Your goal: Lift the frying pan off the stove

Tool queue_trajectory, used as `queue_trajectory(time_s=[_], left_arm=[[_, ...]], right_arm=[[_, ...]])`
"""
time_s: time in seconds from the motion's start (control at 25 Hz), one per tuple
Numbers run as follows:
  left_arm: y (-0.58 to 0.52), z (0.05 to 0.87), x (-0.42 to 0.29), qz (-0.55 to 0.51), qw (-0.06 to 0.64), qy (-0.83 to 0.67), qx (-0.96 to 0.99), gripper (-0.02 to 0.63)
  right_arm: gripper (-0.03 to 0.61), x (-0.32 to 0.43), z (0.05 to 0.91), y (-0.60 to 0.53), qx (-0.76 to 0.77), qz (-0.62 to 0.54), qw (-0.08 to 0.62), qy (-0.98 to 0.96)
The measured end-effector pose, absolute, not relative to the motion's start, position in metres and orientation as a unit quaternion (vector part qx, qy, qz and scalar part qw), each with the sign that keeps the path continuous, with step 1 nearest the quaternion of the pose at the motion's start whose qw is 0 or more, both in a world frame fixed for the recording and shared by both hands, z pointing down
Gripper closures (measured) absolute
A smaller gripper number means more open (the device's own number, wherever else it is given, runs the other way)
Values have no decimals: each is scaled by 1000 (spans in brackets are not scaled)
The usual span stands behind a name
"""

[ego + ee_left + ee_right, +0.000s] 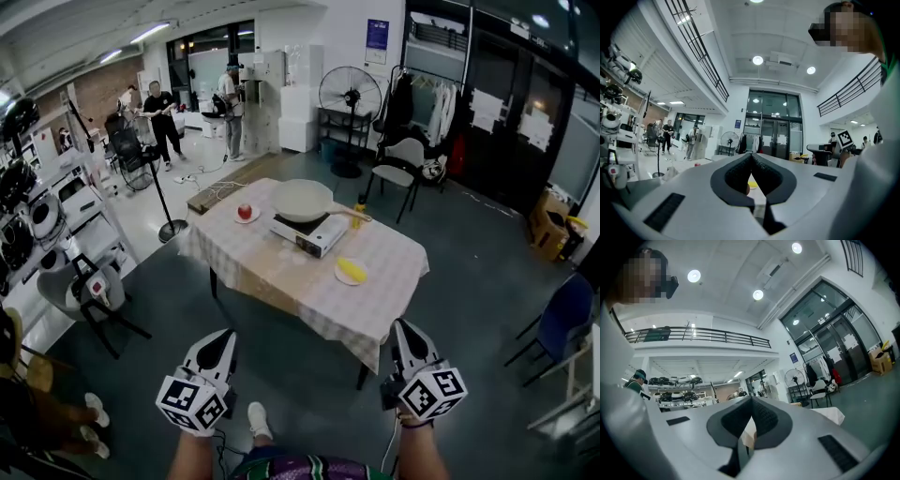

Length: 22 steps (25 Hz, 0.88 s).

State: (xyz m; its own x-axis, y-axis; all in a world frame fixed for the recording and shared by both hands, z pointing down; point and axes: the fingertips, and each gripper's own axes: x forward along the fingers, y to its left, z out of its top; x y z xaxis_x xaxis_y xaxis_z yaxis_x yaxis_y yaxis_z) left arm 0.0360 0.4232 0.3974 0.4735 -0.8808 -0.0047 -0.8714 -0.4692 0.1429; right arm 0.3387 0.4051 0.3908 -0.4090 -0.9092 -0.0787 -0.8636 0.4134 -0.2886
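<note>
Between person and table: bare grey floor [309, 384], nothing standing on it; both grippers hang over it, well apart from the table [281, 272].
Table edges: checked cloth drapes over every side; the near corner, with a leg under it, points toward the right gripper [403, 328].
Left side: a stand [167, 223] rises from the floor near the table's left corner; shelves [37, 216] line the far left.
Right side: open floor as far as a blue chair [561, 319].
Behind the table: a grey chair [401, 161] and a fan [349, 94].
Pan [302, 199]: sits on the stove [314, 236] toward the table's far side, handle pointing right.
Plates: one with a red fruit [246, 213] left of the stove, one with a yellow thing [351, 272] nearer, to the right.
Left gripper [223, 336]: jaws together, tips meeting, nothing between them; touches nothing.
Right gripper: jaws together in its own view, nothing between them; touches nothing.
</note>
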Motion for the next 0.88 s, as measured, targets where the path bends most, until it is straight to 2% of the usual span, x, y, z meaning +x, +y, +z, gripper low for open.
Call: queue_trajectory(time_s=[0.52, 0.72, 0.88], left_arm=[[226, 361, -137, -61, 49, -504, 860, 591], [155, 367, -170, -40, 35, -477, 877, 591], [102, 379, -178, -35, 40, -459, 887, 591]], right_arm=[[571, 167, 354, 191, -530, -80, 79, 840], [571, 116, 361, 127, -529, -81, 71, 842], [571, 107, 371, 88, -551, -86, 54, 828]])
